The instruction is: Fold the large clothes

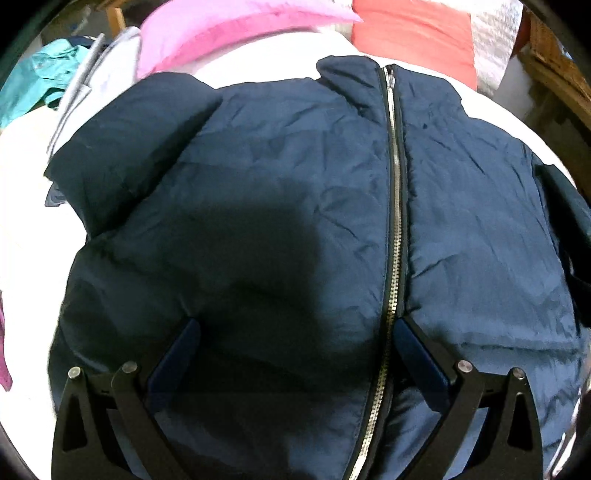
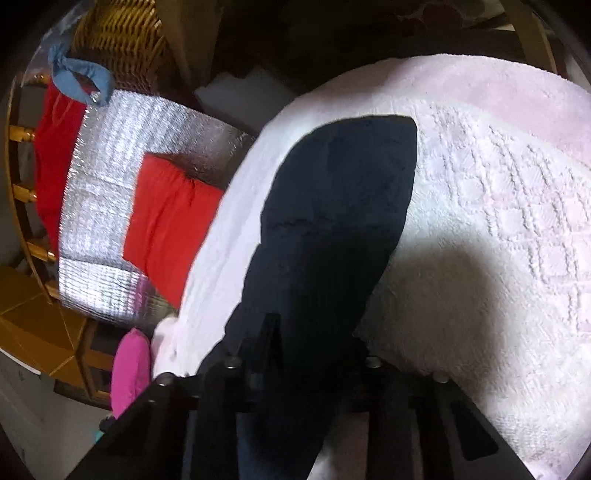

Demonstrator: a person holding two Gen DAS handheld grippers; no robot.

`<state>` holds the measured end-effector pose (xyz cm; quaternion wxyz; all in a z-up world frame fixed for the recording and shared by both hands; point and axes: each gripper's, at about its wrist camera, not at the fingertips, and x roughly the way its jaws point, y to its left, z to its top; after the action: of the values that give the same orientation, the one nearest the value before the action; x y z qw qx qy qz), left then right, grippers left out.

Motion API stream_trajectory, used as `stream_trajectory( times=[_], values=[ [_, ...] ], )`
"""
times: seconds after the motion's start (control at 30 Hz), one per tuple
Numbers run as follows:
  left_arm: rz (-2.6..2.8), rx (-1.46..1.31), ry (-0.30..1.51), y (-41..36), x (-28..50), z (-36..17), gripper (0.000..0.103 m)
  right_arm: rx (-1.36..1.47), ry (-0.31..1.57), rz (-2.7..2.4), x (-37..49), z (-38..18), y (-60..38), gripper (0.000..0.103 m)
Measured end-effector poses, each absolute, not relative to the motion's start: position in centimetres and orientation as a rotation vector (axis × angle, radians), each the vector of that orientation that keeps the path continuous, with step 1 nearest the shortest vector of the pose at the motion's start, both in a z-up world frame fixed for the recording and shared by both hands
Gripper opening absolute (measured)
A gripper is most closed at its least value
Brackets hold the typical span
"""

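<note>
The left tongs (image 1: 297,328) are matte black, with blue pads (image 1: 177,354) on their inner faces and silver pivot pins (image 1: 130,367) behind them.

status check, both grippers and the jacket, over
Left gripper open, hovering over navy jacket, zipped, flat on white blanket. Right gripper shut on jacket sleeve. Pink cloth beyond collar, not blocking.

Below my black left fingers (image 1: 192,332) lies a navy blue padded jacket (image 1: 280,192) with a silver zip (image 1: 397,206). Its dark sleeve (image 2: 332,206) crosses a white-and-pale-pink towel with a diamond texture (image 2: 517,206), near a red cushion (image 2: 170,221).
</note>
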<state>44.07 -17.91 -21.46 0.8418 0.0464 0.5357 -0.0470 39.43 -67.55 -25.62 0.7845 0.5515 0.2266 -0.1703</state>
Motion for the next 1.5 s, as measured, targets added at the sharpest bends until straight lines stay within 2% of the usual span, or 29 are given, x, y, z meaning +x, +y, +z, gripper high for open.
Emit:
stream_trajectory(
  times=[0.07, 0.33, 0.57, 0.73, 1.03, 1.13, 1.2, 1.23, 1.27, 1.33, 1.5],
  values=[
    [-0.088, 0.130, 1.121, -17.7, 44.3, -20.8, 0.103, 1.122, 0.465, -0.370, 39.4, -24.0, -66.7, 0.017],
    [0.090, 0.114, 0.842, -12.9, 44.8, -14.4, 0.103, 0.930, 0.363, -0.211, 38.6, -15.0, -59.3, 0.017],
    [0.239, -0.039, 0.841, -6.7, 45.9, -13.6, 0.103, 0.862, 0.376, -0.017, 39.5, -10.6, -48.1, 0.017],
    [0.244, -0.066, 0.839, -5.4, 45.2, -13.1, 0.103, 0.821, 0.452, 0.051, 41.0, -11.4, -40.7, 0.017],
    [0.243, -0.116, 0.853, -3.3, 44.4, -12.3, 0.103, 0.867, 0.614, 0.095, 45.0, -19.0, -32.0, 0.017],
    [0.243, -0.127, 0.853, -2.8, 44.4, -12.2, 0.103, 0.894, 0.689, 0.111, 46.3, -21.4, -30.5, 0.021],
    [0.233, -0.143, 0.857, -2.5, 44.3, -12.2, 0.103, 0.913, 0.752, 0.107, 46.2, -23.0, -30.1, 0.031],
    [0.228, -0.148, 0.857, -2.5, 44.3, -12.1, 0.103, 0.927, 0.772, 0.111, 45.9, -23.5, -30.1, 0.051],
    [0.220, -0.153, 0.857, -2.5, 44.2, -12.0, 0.103, 0.942, 0.779, 0.123, 45.5, -23.8, -30.2, 0.067],
    [0.210, -0.160, 0.851, -2.5, 44.1, -11.7, 0.103, 0.952, 0.784, 0.150, 44.3, -23.4, -30.6, 0.074],
    [0.175, -0.154, 0.852, -3.2, 44.1, -11.7, 0.103, 0.905, 0.809, 0.140, 40.1, -20.2, -32.2, 0.074]
  ],
)
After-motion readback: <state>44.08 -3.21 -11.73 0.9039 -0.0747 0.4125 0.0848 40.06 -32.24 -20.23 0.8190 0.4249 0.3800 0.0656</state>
